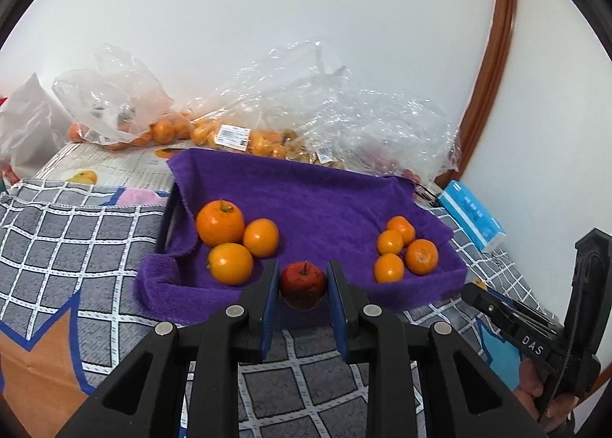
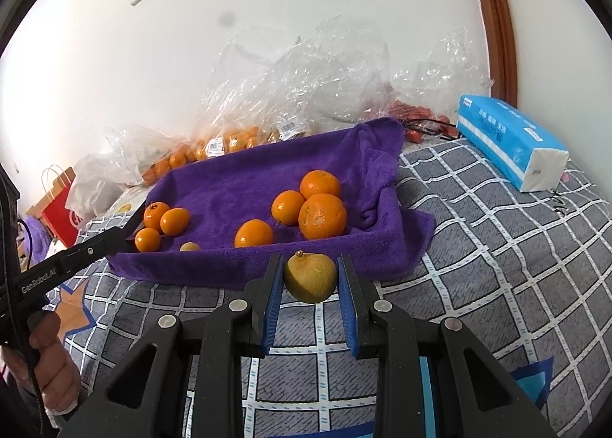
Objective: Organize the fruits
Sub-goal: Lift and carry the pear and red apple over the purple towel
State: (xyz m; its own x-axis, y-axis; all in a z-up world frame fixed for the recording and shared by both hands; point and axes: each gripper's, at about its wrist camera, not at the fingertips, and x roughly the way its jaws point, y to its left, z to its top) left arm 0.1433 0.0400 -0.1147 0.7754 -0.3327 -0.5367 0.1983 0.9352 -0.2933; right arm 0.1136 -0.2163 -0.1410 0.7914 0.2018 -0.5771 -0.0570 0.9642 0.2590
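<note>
Two grippers each clamp one fruit at the bottom centre of their own views. Left gripper (image 1: pixel 303 287): fingers closed on a red apple (image 1: pixel 303 284), held over the near edge of the purple towel (image 1: pixel 306 193). Right gripper (image 2: pixel 310 277): fingers closed on a yellow-green fruit (image 2: pixel 310 276), above the checked bed cover (image 2: pixel 497 247), just short of the towel. Farther back on the towel, three oranges (image 1: pixel 229 243) sit left and four small ones (image 1: pixel 405 249) right. Beyond, clear plastic bags (image 1: pixel 290 109) line the wall.
</note>
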